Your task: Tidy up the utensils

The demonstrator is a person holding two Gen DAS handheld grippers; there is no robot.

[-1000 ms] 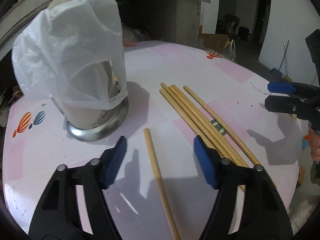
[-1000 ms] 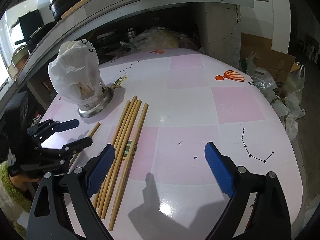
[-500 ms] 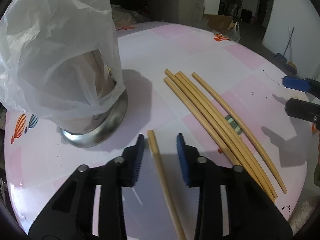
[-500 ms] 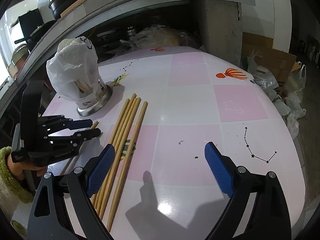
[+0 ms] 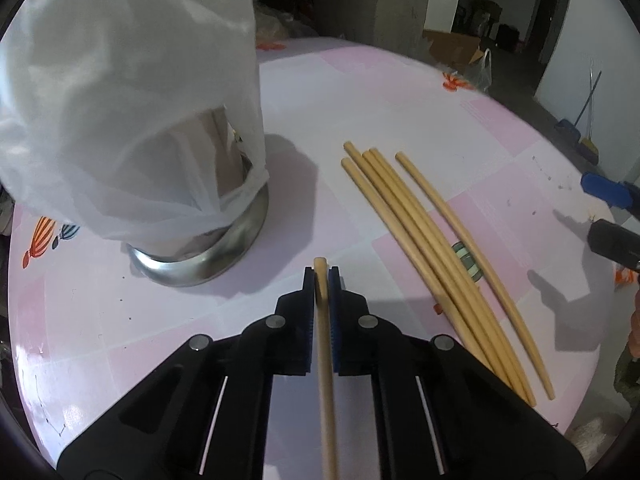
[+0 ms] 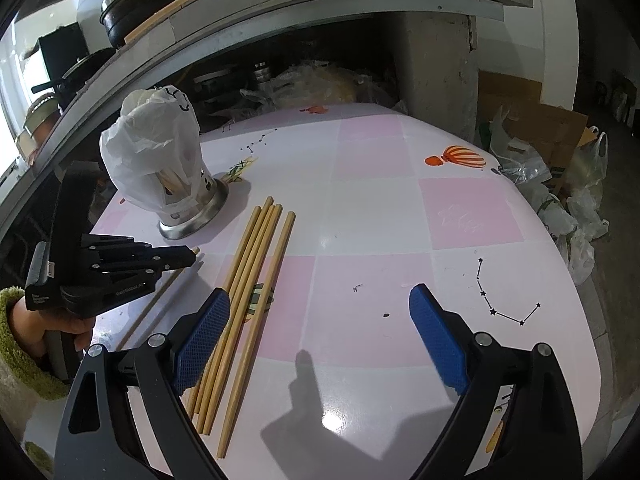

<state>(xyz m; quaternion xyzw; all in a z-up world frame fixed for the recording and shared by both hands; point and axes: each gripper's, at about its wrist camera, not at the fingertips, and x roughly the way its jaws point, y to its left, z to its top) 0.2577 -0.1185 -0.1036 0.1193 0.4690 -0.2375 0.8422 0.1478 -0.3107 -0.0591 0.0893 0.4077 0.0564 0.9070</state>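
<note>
Chopstick of pale round wood (image 5: 326, 344) lies on the pink-checked desk (image 5: 360, 92) beside the bag-covered steel holder (image 5: 200, 256), its tip clenched in the left gripper (image 5: 321, 280), whose jaws have just been closing. Light, stiff and probably slippery. Right gripper (image 6: 320, 336) gapes empty.

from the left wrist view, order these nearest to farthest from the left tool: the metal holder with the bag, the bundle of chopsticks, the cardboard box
1. Metal holder with the bag, just left of the left tool.
2. Bundle of chopsticks, lying to the right. These two are close to call.
3. Cardboard box, on the floor beyond the table.
</note>
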